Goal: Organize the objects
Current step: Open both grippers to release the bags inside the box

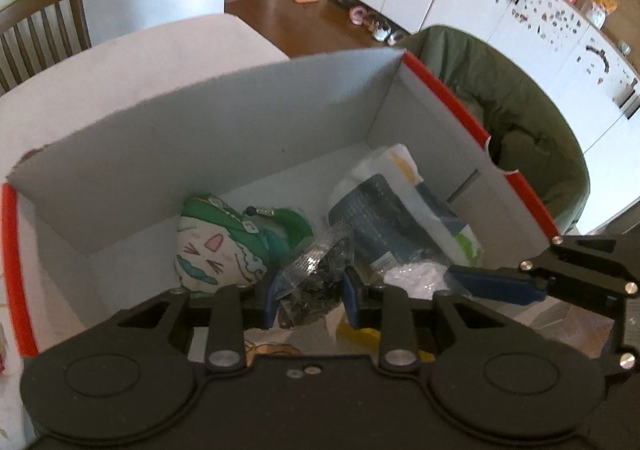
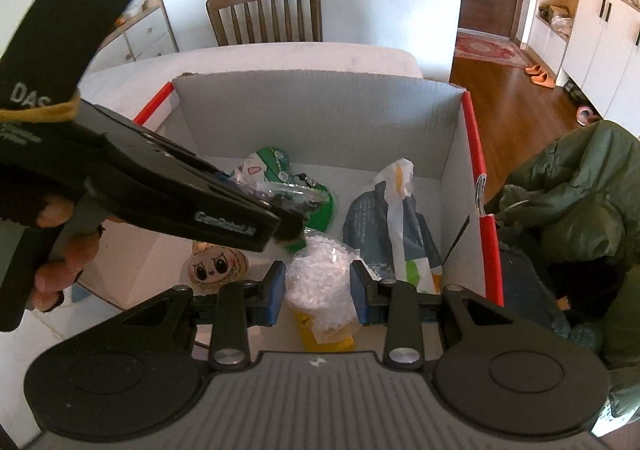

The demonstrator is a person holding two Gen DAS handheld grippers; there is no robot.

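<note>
A white cardboard box (image 1: 200, 130) with red edges stands open on the table. My left gripper (image 1: 310, 290) is shut on a clear bag of dark pieces (image 1: 316, 270) and hangs over the box's near side. My right gripper (image 2: 318, 290) is shut on a clear bag of white bits (image 2: 320, 278) just to the right; one of its blue fingers (image 1: 496, 284) shows in the left wrist view. On the box floor lie a green and white cat-face plush (image 1: 208, 250), a dark blue and white pouch (image 2: 384, 218), a small cartoon-face item (image 2: 218, 266) and something yellow (image 2: 328, 338).
The box (image 2: 320, 118) takes up much of the white table (image 1: 140, 62). A wooden chair (image 2: 264, 10) stands behind the table. A green jacket (image 2: 580, 190) is heaped right beside the box. A person's hand (image 2: 60, 250) holds the left gripper's handle.
</note>
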